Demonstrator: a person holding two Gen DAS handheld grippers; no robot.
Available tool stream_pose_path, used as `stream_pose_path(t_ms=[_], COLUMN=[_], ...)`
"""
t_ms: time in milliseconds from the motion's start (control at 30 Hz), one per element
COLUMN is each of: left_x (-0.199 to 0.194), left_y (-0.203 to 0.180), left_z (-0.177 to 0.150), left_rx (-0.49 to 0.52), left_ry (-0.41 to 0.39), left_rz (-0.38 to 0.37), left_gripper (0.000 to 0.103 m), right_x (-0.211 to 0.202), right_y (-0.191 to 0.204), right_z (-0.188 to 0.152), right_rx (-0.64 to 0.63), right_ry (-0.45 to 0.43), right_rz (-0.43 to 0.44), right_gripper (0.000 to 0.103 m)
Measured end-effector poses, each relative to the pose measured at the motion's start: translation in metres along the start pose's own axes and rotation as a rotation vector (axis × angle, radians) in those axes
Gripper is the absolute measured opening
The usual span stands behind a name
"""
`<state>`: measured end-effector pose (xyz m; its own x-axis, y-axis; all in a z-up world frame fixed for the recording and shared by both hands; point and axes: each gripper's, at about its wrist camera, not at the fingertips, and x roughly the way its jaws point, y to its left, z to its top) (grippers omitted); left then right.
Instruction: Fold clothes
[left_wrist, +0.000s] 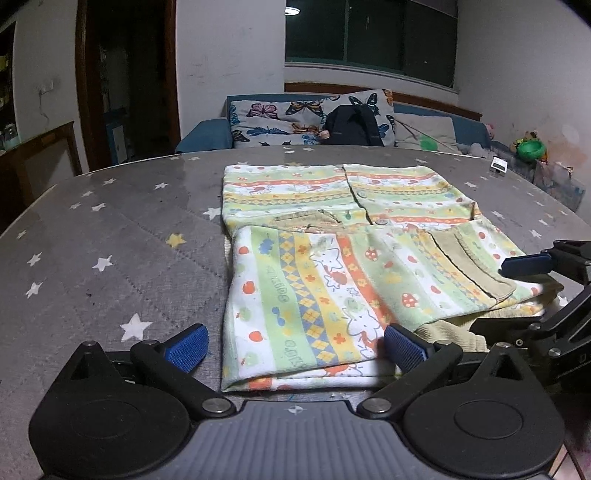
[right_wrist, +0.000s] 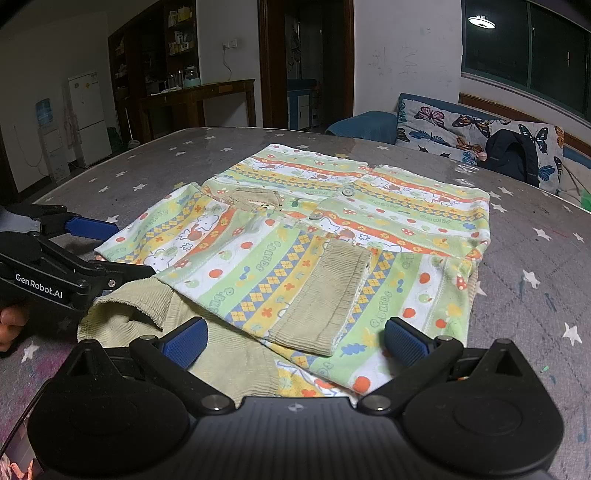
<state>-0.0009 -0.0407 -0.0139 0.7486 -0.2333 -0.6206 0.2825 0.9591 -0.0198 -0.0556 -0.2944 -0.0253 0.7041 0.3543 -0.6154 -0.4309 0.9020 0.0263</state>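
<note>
Two sleeves already folded across the patterned garment (right_wrist: 314, 236) spread mid-table (left_wrist: 110, 221) — left gripper (left_wrist: 295, 345) and right gripper (right_wrist: 295, 341) both released, poised at its near hem; next, judged: pinching hem corners — lifting toward the collar.

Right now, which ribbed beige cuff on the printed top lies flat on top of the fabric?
The cuff nearer the right claw: the ribbed beige cuff lies fully exposed; the far cuff is crumpled and partly tucked.

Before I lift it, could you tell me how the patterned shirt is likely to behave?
The patterned shirt looks like soft, thin cotton lying flat in folds, so it would probably droop. Its folded sleeves may slide open. On the star-print table cover it should drag rather than glide.
</note>
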Motion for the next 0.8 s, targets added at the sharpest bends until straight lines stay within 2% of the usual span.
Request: stream_pose_path(t_ms=[800], left_x=[-0.015], left_y=[0.002], left_z=[0.004], left_rx=[0.014], left_ry=[-0.005], left_rz=[0.012], left_gripper=[0.103], right_x=[0.000], right_y=[-0.001], right_z=[0.001], right_rx=[0.000], right_ry=[0.002], right_rz=[-0.004], right_gripper=[0.103])
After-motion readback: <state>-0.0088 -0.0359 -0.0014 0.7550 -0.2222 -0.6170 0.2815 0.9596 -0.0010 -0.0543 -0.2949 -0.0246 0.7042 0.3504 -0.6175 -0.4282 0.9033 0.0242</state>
